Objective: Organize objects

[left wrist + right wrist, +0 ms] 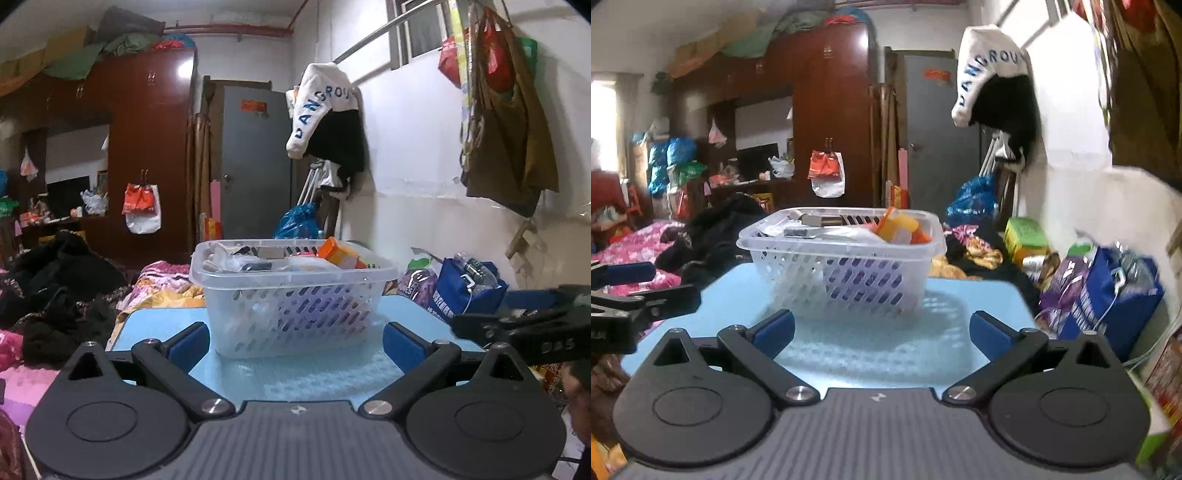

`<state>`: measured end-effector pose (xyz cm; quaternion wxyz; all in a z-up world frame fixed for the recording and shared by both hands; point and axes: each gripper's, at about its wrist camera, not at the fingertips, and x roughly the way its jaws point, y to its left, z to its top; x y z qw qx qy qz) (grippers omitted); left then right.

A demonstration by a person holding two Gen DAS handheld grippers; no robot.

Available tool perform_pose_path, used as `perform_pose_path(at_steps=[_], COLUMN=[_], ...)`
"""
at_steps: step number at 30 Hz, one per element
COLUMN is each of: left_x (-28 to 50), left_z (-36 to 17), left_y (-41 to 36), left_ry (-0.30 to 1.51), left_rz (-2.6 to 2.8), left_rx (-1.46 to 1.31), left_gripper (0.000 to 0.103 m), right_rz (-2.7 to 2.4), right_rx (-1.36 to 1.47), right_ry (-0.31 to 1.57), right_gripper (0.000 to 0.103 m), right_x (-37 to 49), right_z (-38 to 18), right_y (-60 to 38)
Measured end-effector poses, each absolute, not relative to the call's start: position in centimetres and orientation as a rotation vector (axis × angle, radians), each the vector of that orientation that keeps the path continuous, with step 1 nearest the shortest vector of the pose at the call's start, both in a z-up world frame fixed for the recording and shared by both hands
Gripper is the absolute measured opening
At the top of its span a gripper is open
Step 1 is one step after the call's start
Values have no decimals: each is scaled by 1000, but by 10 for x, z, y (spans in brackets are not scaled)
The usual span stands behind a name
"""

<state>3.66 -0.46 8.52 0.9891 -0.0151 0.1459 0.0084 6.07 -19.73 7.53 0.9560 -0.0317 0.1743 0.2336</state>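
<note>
A clear plastic basket (291, 314) with slotted walls stands on a light blue table (314, 373). It holds several small items, among them an orange and white box (340, 253). My left gripper (295, 341) is open and empty, just in front of the basket, its blue pads either side of it. In the right wrist view the same basket (842, 273) sits a little further off on the table (868, 350), with the orange box (899, 227) inside. My right gripper (882, 330) is open and empty. Each gripper shows at the other view's edge.
A bed with pink bedding and dark clothes (55, 288) lies to the left. A blue bag (1108, 295) and purple packets stand right of the table by the white wall. A brown wardrobe (147, 147) and a grey door (255, 158) are behind.
</note>
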Motion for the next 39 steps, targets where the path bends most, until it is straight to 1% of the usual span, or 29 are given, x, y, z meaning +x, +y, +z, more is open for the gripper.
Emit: perform_pose_path(at_steps=[4,16,39], left_x=[38,38,34], left_z=[82,78,76], left_y=[-5,2,-6], left_ry=[313,319,308], left_rz=[26,46,29], left_rx=[-36,-32,-14], left_gripper=[101,101,101], right_rz=[451,450,461], right_rx=[-67,-44,-28], right_ry=[335,383,401], right_gripper=[103,103,103], right_x=[64,66,60], right_z=[75,53,51], right_y=[-201,-204,-209])
